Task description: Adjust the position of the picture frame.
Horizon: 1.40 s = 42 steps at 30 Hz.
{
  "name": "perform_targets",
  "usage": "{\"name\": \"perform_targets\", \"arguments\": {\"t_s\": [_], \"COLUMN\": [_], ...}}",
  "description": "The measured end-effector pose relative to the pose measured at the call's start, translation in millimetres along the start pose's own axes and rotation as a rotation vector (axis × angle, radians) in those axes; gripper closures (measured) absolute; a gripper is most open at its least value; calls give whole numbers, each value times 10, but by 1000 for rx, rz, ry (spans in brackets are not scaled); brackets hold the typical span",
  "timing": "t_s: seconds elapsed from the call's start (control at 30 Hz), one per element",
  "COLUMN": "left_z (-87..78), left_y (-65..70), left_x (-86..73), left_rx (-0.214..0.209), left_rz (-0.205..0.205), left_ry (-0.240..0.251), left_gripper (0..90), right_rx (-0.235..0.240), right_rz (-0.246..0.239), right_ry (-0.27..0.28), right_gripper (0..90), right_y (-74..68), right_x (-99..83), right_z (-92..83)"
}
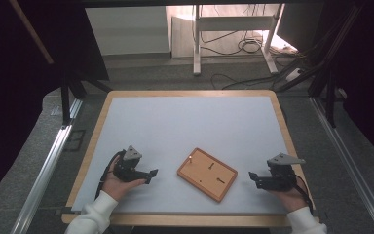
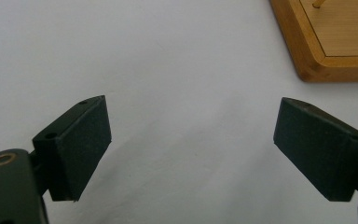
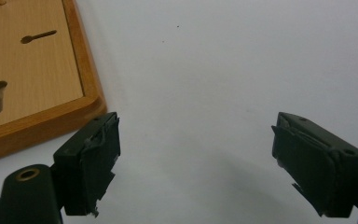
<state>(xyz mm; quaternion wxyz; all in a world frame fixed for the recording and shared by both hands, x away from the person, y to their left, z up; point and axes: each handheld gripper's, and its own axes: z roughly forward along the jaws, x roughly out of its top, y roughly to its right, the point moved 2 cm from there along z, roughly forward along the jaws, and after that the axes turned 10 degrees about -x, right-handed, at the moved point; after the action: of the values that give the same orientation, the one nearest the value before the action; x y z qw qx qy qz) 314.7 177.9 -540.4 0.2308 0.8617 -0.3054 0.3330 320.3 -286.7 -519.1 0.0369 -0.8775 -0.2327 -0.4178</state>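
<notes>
Wooden board (image 1: 207, 174) lies flat on the white table (image 1: 185, 122), near-centre, turned at an angle, between both grippers and touching neither. From the left gripper (image 1: 152, 175) the board is at 3 o'clock; from the right gripper (image 1: 253, 177) at 9 o'clock. Both grippers are released, jaws wide, nothing between them. Left gripper view catches the board's corner (image 2: 326, 46) with a thin peg (image 2: 317, 3) at 1 o'clock. Right gripper view shows two keyhole slots (image 3: 38, 36) at 10 o'clock.

Wooden board (image 1: 207, 174) between two open tools
</notes>
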Motion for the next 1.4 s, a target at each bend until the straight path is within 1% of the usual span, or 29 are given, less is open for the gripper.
{"name": "perform_targets", "arguments": {"t_s": [0.07, 0.13, 0.27, 0.3, 0.33, 0.4, 0.47, 0.5, 0.57, 0.6, 0.63, 0.7, 0.77, 0.8, 0.93, 1.0, 1.07, 1.13, 1.17, 1.2, 1.27, 1.33, 1.4], "left_z": [7, 14, 30, 34, 37, 31, 3, -11, -14, 10, 10, 36, 58, 59, 56, 61, 82, 140, 203, 203, 254, 321, 342], "left_y": [-11, -31, -43, -39, -13, 5, 38, 50, 59, 60, 60, 63, 80, 91, 140, 182, 208, 281, 366, 366, 431, 475, 484], "left_x": [12, 18, 25, 23, 11, 4, 3, 7, 21, 36, 36, 47, 59, 65, 83, 105, 122, 172, 235, 235, 293, 359, 380], "left_rx": [-1, -1, 0, -1, 2, 4, -8, -12, -27, -51, -51, -68, -77, -74, -45, -49, -50, -53, -49, -49, -43, -51, -59], "left_rz": [1, -8, -8, -1, 21, 24, 20, 23, 30, 35, 35, 41, 43, 51, 56, 33, 35, 59, 90, 90, 117, 126, 127], "left_ry": [2, 14, 18, 11, 5, 7, 22, 33, 49, 50, 50, 40, 40, 36, 44, 46, 42, 32, 28, 28, 29, 24, 17], "left_gripper": [111, 109, 108, 107, 107, 107, 107, 117, 130, 150, 158, 164, 176, 176, 175, 178, 179, 180, 182, 186, 194, 217, 223], "right_rx": [-16, -6, -11, -16, -19, -18, -17, -11, -8, -9, -10, -10, -6, -6, -3, -4, -5, -6, -8, -8, -7, -8, -9], "right_rz": [-4, 6, 9, 7, 5, 12, 13, 9, 6, -3, -4, -4, 7, 7, 3, 0, 0, 3, 4, 4, 5, 5, 5], "right_ry": [3, -7, 3, 10, 16, 23, 26, 26, 24, 22, 21, 22, 15, 15, 5, 8, 10, 11, 9, 9, 7, 7, 7], "right_gripper": [165, 165, 178, 182, 182, 182, 182, 182, 181, 180, 179, 179, 179, 179, 179, 179, 179, 179, 179, 179, 179, 179, 179], "right_y": [41, 72, 118, 136, 144, 138, 126, 97, 84, 74, 74, 77, 89, 89, 84, 74, 71, 68, 66, 66, 62, 63, 65], "right_x": [-14, -40, -77, -76, -67, -49, -45, -52, -56, -57, -54, -52, -58, -58, -69, -66, -63, -57, -54, -54, -55, -60, -60], "right_z": [-8, -28, -72, -97, -105, -115, -118, -117, -111, -91, -80, -67, -33, -33, -1, -16, -20, -21, -18, -18, -17, -18, -17]}}
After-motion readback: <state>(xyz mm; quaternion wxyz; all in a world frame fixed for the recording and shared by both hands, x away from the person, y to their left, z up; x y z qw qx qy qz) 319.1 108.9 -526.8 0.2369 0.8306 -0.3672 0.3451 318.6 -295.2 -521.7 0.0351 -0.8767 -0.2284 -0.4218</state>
